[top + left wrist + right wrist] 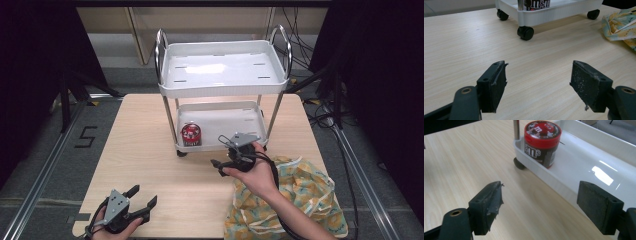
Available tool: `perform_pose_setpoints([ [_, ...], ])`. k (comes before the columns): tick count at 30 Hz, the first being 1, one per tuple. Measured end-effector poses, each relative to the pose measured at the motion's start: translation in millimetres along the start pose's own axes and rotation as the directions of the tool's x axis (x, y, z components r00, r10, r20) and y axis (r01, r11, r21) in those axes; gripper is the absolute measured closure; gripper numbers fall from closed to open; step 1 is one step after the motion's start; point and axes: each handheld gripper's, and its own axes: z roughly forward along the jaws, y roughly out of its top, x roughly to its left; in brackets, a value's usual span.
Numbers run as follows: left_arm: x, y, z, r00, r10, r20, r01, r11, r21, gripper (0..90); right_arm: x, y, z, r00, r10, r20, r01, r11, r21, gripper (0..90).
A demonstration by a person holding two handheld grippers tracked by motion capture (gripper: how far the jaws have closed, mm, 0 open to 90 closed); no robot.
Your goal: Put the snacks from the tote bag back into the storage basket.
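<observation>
A small white two-shelf cart (223,85) stands on the wooden table (150,165). A red-lidded M&M's jar (191,134) (542,142) sits upright in the front left corner of the lower shelf (584,160); its base shows in the left gripper view (534,3). My right gripper (223,150) (539,205) is open, held just in front of the lower shelf's rim, to the right of the jar, nothing between its jaws. My left gripper (142,196) (537,83) is open near the table's front left, low over bare wood.
A yellow and teal patterned cloth bag (295,195) (621,23) lies crumpled at the table's front right, under the person's right forearm. Black castors (525,33) hold the cart off the table. Cables trail on the floor at the right (320,107).
</observation>
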Motion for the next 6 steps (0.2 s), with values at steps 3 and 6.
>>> perform_pose_setpoints([
  [3, -0.1, -0.2, 1.3, 1.0, -0.005, 0.001, 0.005, 1.0, -0.003, 27.9, -0.7, -12.7, -4.9, 1.0, 0.001, 0.007, -0.001, 1.0, -0.023, 21.6],
  [6, -0.2, 0.1, 1.2, 1.0, -0.003, 0.001, 0.003, 1.0, -0.005, 27.9, -1.5, -21.2, -6.6, 1.0, 0.009, 0.001, -0.009, 0.999, -0.031, 21.9],
])
